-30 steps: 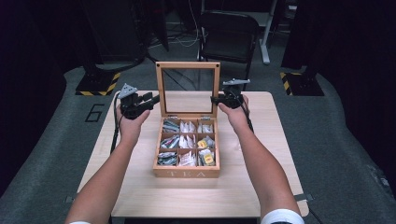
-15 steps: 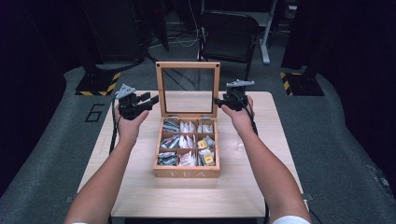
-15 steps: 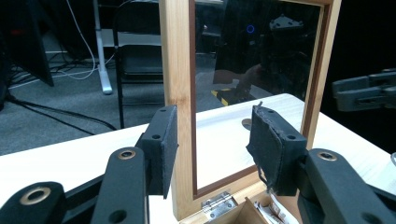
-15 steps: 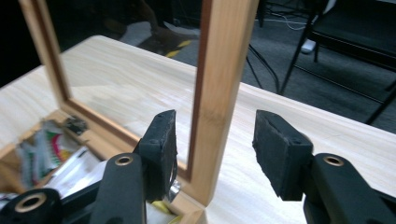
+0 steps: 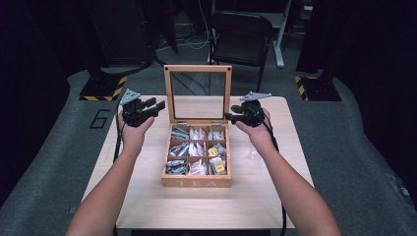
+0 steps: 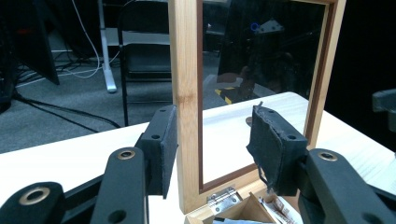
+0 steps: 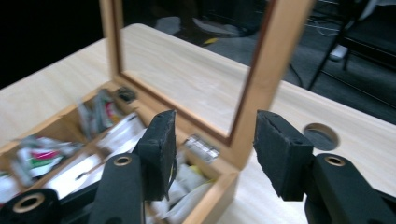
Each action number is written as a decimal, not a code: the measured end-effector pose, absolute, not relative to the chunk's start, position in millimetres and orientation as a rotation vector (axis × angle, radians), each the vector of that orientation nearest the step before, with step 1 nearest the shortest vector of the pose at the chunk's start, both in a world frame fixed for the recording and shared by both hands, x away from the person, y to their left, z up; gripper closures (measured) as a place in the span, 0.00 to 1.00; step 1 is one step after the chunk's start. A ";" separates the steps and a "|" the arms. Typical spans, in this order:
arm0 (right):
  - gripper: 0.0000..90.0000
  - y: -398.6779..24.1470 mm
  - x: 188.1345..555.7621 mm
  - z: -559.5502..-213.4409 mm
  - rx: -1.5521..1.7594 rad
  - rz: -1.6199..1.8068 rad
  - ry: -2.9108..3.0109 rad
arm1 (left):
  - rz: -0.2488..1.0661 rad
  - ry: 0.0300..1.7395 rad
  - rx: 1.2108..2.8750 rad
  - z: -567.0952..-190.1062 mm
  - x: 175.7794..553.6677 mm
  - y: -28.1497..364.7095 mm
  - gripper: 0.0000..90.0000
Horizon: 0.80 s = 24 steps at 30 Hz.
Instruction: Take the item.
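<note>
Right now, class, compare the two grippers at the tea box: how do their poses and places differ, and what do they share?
The left gripper sits at the left edge of the raised glass lid; the right gripper sits at its right edge. The left gripper's jaws straddle the lid frame, one pad nearly against the wood; the right gripper's jaws stand apart with the frame post beyond them. Both are hand-held, black, and grip nothing.

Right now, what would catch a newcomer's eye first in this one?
The wooden tea box at the middle of the table, its glass lid standing upright and its compartments full of tea bags. Next, the two grippers level with the lid's side posts: the left gripper beside the left post, the right gripper beside the right, both with jaws apart and not pressing on the frame.
</note>
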State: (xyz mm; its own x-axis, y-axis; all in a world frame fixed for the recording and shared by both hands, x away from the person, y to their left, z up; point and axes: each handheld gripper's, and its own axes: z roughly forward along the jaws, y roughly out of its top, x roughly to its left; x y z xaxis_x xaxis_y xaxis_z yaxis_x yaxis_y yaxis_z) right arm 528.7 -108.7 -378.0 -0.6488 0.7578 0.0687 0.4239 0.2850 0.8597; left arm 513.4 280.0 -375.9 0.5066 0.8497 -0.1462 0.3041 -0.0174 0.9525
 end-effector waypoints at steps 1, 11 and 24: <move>0.56 -108.7 521.1 -378.1 1.026 1.309 2.220 | 0.584 1.020 1.580 -376.0 512.9 280.0 0.57; 0.59 -107.5 492.6 -381.5 0.960 1.326 2.263 | 0.589 1.022 1.591 -375.7 509.2 280.5 0.57; 0.65 -108.1 468.8 -400.3 0.913 1.350 2.331 | 0.590 1.011 1.586 -371.8 504.9 280.2 0.57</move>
